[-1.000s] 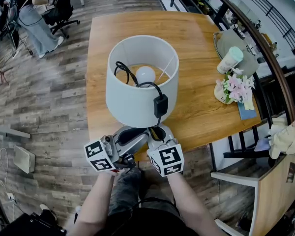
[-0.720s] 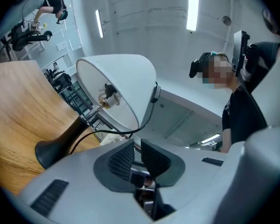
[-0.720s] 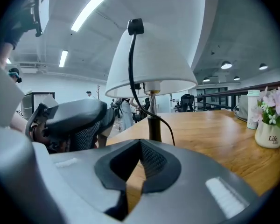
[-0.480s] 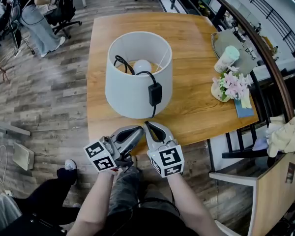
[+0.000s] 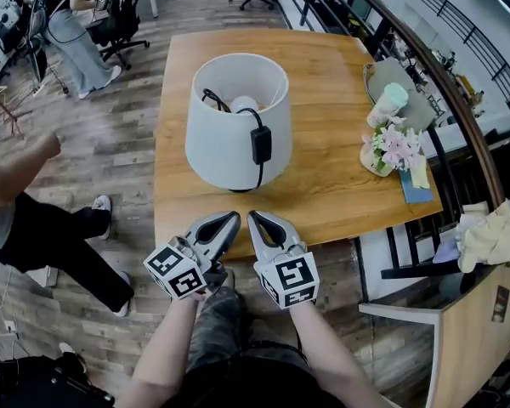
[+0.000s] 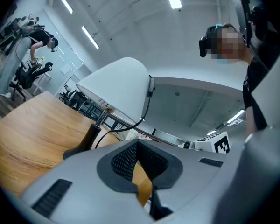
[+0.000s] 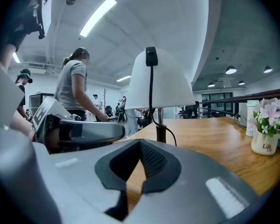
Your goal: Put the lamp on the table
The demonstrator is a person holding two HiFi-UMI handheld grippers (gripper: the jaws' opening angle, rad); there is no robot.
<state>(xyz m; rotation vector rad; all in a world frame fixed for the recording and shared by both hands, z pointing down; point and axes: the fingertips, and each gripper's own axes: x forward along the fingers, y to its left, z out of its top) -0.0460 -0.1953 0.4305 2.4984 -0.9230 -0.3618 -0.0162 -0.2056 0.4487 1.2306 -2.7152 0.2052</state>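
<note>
Lamp [image 5: 236, 121] upright on table [image 5: 340, 177].
Left gripper [image 5: 223, 221], right gripper [image 5: 257, 219] at its six o'clock, jaws pressed together, empty; cord [image 5: 259, 145] seemingly loose: avoid snagging.

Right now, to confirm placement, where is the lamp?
In the head view the lamp stands on the table, left of centre, beyond the left gripper and right gripper; the flower pot sits to its right.
</note>
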